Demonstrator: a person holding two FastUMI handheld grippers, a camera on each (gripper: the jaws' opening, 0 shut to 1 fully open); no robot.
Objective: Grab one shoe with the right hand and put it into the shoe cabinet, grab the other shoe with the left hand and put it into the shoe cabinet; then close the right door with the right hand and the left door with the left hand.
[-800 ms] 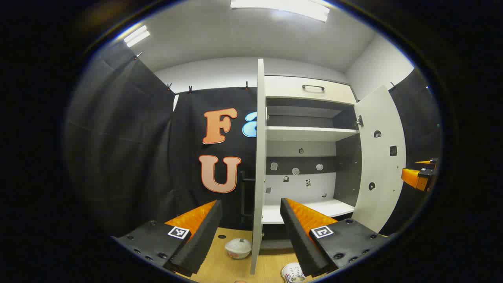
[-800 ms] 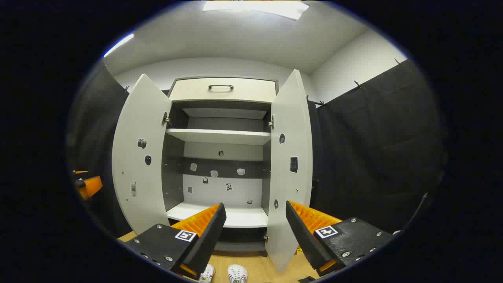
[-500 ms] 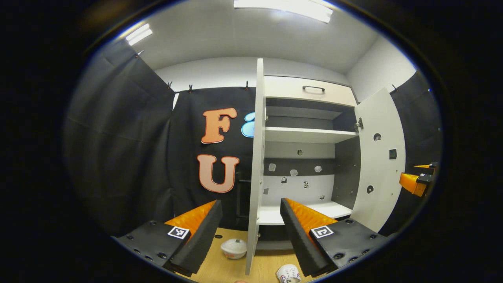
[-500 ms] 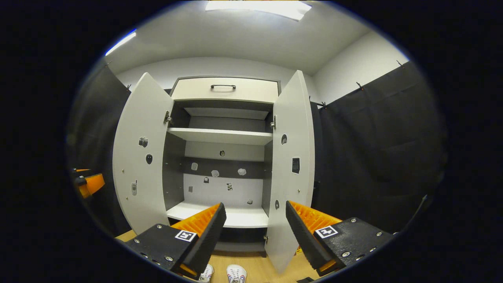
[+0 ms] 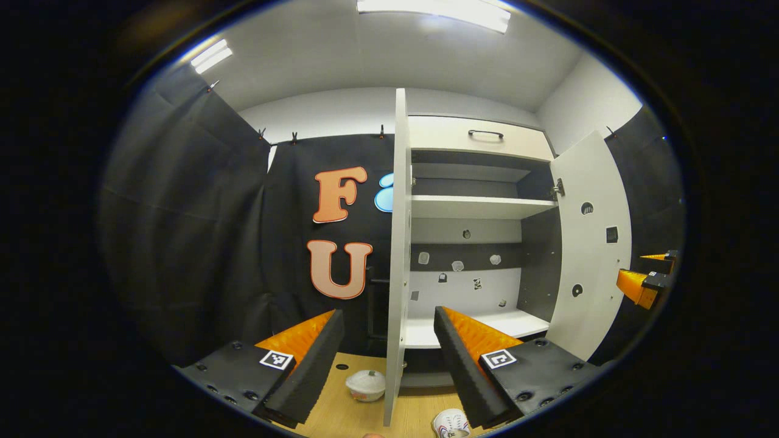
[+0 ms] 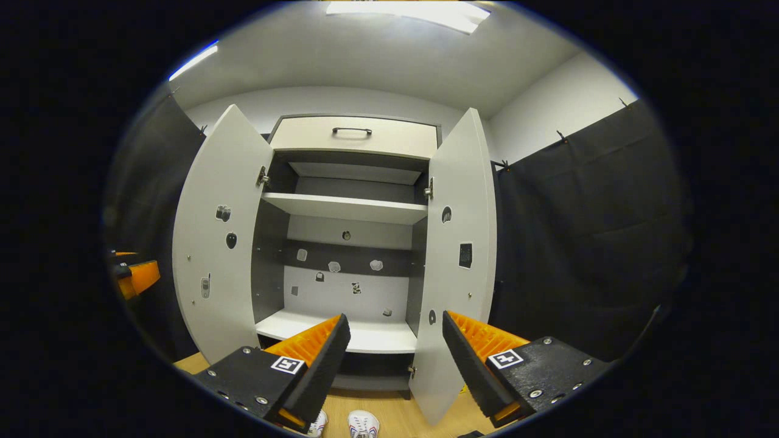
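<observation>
In the left gripper view the left gripper (image 5: pixel 386 340) hangs with its fingers spread wide and nothing between them; in the right gripper view the right gripper (image 6: pixel 394 344) is spread wide too, also empty. Just below them on the wooden floor (image 5: pixel 341 413) lie the shoes: one white shoe (image 5: pixel 451 423) shows beside the left gripper's finger, and the toes of the pair (image 6: pixel 363 424) peek out at the bottom of the right gripper view, in front of the cabinet. A small white bowl (image 5: pixel 366 385) sits on the floor near the left door's lower edge. Beyond stands the shoe cabinet (image 6: pixel 350 243) with both doors swung open, the left door (image 6: pixel 213 243) and the right door (image 6: pixel 459 255). Its bottom shelf (image 6: pixel 365 334) and upper shelf (image 6: pixel 347 208) hold no shoes; small stickers dot the back panel. A drawer with a dark handle (image 6: pixel 352 130) tops it. Black cloth hangs on either side, with white walls and ceiling lights behind.
</observation>
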